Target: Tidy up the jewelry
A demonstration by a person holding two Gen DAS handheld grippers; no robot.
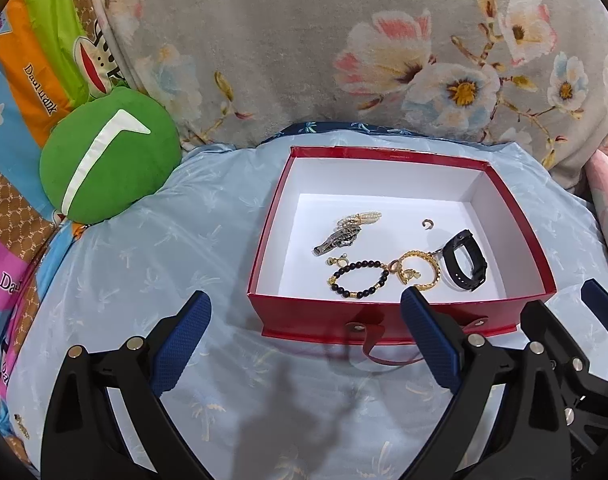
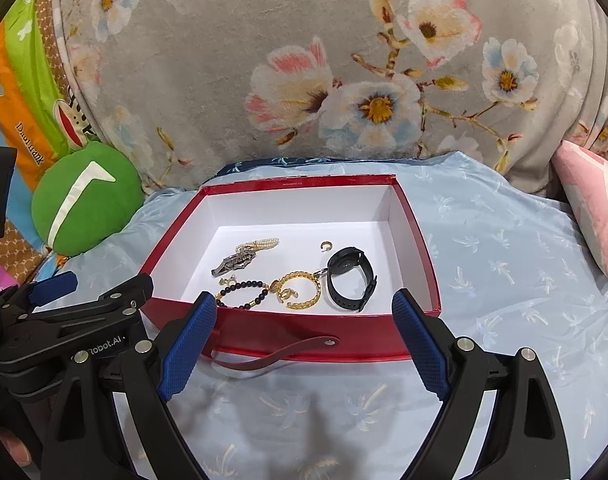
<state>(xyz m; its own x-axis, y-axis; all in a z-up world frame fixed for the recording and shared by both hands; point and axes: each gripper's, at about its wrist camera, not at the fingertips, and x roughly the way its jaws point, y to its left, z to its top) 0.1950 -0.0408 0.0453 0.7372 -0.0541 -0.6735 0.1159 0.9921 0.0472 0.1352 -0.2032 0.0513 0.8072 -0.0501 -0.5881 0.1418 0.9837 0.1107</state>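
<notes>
A red box (image 1: 388, 320) with a white inside sits on a light blue quilt. In it lie a black watch (image 1: 466, 260), a gold chain bracelet (image 1: 422, 270), a black bead bracelet (image 1: 358, 278), a silver and pearl brooch (image 1: 346, 234) and a small ring (image 1: 427, 224). The box (image 2: 304, 340), watch (image 2: 350, 278) and gold bracelet (image 2: 299, 290) also show in the right wrist view. My left gripper (image 1: 306, 320) is open and empty, just in front of the box. My right gripper (image 2: 304, 320) is open and empty at the box's front wall.
A green round cushion (image 1: 107, 160) lies left of the box. A grey floral blanket (image 1: 304, 48) rises behind it. A pink pillow (image 2: 592, 200) lies at the right. Colourful printed bedding (image 1: 27, 80) is at the far left. A dark red strap (image 2: 271, 354) hangs from the box front.
</notes>
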